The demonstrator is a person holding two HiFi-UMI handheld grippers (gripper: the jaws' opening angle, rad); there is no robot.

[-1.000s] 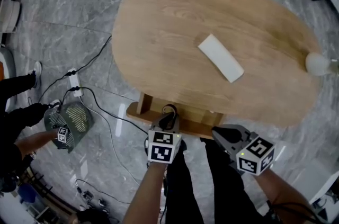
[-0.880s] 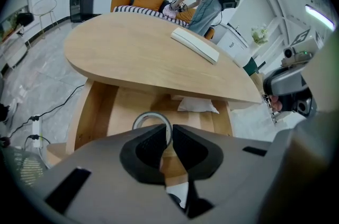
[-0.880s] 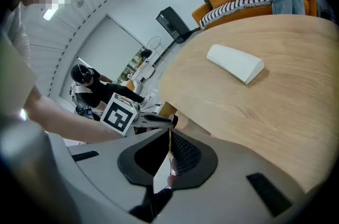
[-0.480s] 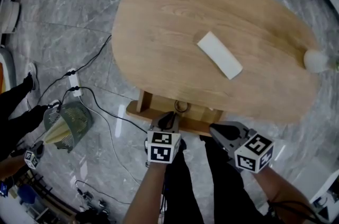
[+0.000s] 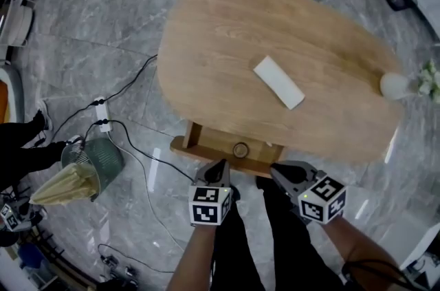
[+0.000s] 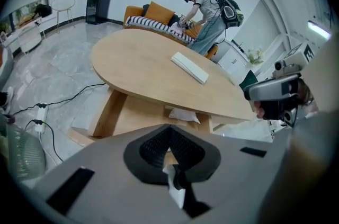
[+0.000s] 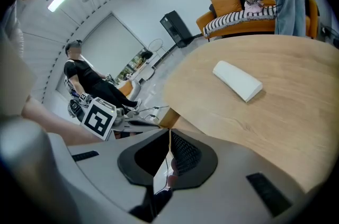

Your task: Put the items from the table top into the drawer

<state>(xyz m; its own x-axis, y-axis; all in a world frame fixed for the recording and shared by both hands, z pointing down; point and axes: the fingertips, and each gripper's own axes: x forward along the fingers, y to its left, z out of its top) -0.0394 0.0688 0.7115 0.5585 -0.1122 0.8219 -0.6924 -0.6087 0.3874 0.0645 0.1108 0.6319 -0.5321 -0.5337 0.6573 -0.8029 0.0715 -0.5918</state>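
Resting on the table (image 5: 206, 42), white block (image 5: 278, 82); drawer (image 5: 206, 142) open

I can read no words, numbers or brand names anywhere in view. The only sign-like marks are the black-and-white square patterns (image 5: 208, 205) on the cubes of my left gripper (image 5: 221, 165), at six o'clock in the head view, and my right gripper (image 5: 278, 171), at five o'clock. One more such pattern shows at nine o'clock in the right gripper view. None of them carries a letter or digit.
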